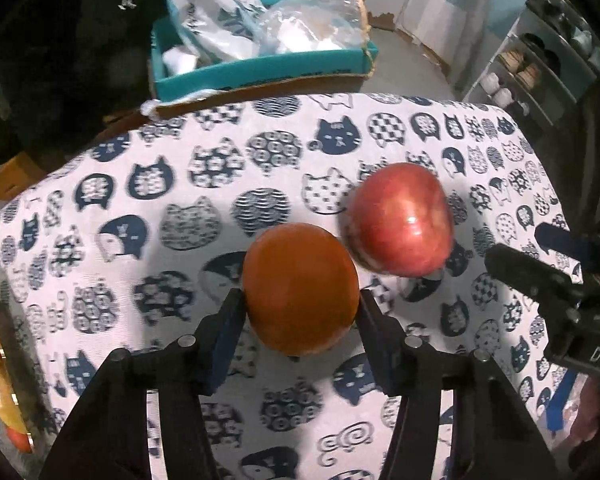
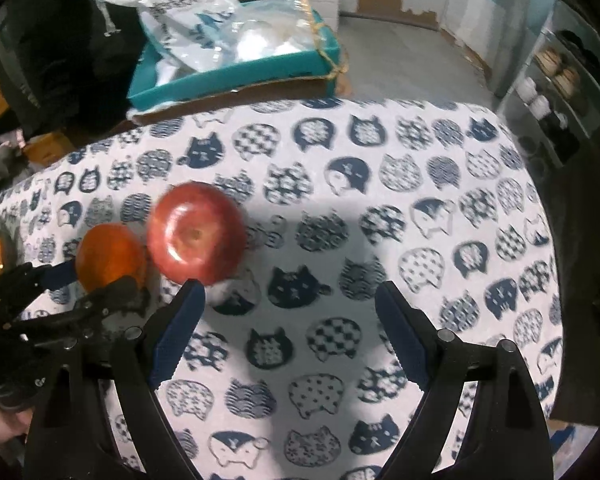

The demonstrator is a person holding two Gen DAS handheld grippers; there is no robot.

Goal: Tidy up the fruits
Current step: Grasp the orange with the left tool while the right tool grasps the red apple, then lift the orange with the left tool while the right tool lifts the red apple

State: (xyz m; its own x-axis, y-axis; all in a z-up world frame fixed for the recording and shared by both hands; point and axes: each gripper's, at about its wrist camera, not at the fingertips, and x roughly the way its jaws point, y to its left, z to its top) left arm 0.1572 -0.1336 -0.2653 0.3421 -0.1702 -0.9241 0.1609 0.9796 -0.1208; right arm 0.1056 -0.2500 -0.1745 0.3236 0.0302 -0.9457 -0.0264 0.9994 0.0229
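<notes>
Left wrist view: an orange [image 1: 300, 290] is clamped between the fingers of the left gripper [image 1: 300, 312], over the cat-print cloth of the desk [image 1: 140, 184]. A red apple [image 1: 398, 220] is seen just beside it, toward the desk's right edge. The right gripper [image 2: 288, 312] is spread wide, nothing held.

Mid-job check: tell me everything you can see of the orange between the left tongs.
The orange is round, smooth-skinned, deep orange, and looks whole and unmarked. It sits on the cat-print tablecloth, gripped on both sides by the left tongs. The red apple sits close behind on its right; whether they touch is unclear.
</notes>
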